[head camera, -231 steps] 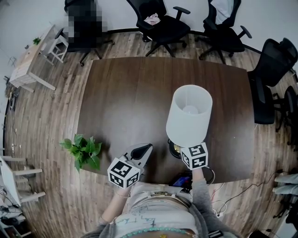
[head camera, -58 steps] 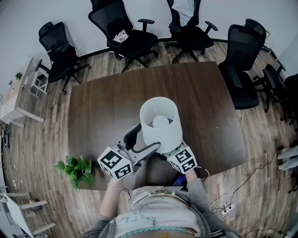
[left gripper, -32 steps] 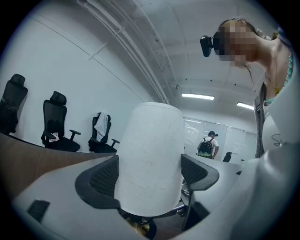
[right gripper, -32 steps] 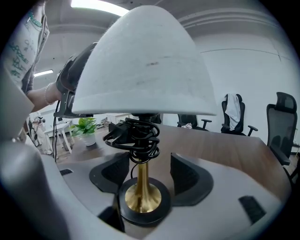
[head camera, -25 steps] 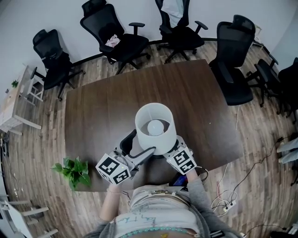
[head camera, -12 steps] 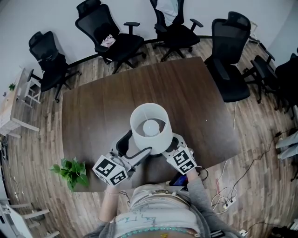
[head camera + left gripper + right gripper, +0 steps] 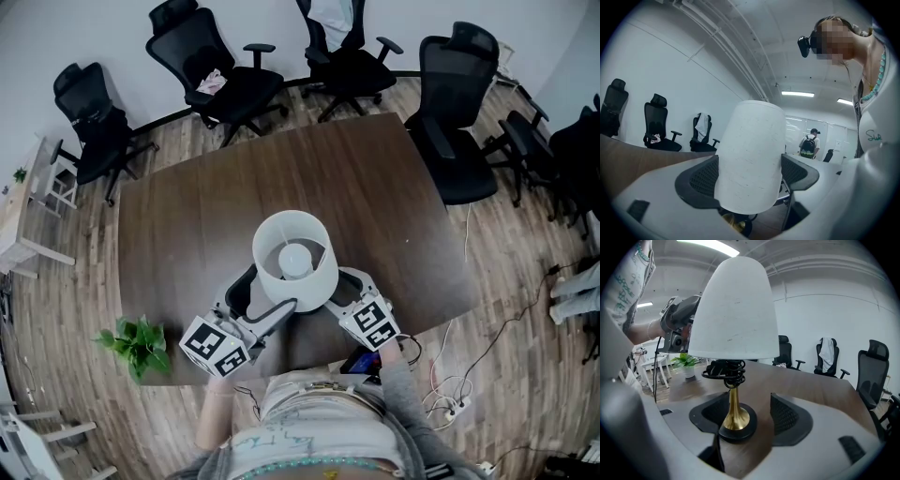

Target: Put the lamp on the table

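Item: lamp [image 7: 292, 261], upright on the bench [image 7: 178, 216] near its near edge, base [image 7: 736, 426] down.
Left gripper [image 7: 269, 296]: wide, clasping the shade [image 7: 750, 159] on both sides.
Right gripper [image 7: 750, 412]: apart around the base, a gap at its right jaw.
Handling: release the shade gently and draw back level, keeping clear of the cord [image 7: 716, 446].
Surroundings: potted plant [image 7: 131, 342] on the floor at near left; office chairs [image 7: 225, 80] beyond the far edge; none obstructing.
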Available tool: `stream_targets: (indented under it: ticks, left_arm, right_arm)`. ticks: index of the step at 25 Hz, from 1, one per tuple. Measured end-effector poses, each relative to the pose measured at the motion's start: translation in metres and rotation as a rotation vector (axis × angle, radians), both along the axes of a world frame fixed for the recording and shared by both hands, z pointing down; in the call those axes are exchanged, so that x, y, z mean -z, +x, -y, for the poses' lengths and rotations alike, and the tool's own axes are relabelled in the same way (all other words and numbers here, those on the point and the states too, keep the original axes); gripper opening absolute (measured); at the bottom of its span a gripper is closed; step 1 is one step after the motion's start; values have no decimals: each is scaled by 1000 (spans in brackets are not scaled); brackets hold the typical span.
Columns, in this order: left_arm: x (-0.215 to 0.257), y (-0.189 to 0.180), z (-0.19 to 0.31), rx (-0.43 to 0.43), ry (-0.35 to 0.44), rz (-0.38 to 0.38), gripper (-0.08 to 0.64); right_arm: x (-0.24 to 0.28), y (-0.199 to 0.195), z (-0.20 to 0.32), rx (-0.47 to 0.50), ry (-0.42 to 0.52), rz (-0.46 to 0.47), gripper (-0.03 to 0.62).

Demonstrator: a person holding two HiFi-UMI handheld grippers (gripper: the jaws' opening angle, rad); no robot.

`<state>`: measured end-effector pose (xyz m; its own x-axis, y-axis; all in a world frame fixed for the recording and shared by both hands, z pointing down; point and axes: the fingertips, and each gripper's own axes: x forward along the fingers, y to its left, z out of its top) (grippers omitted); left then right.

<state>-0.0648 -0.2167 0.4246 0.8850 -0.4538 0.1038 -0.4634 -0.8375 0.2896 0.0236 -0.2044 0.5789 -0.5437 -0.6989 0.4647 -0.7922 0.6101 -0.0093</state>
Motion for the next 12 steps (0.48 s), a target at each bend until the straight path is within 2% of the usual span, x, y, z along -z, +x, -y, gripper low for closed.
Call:
stream_targets:
  ticks: [8,12]
  left_arm:
    - [-6,3,-11,9,3,13,434]
    - [-5,2,-16,21,1,16,434]
  right_arm:
    - [2,19,-7,-10,24,2,267]
    - [9,15,-10,14,29,4,265]
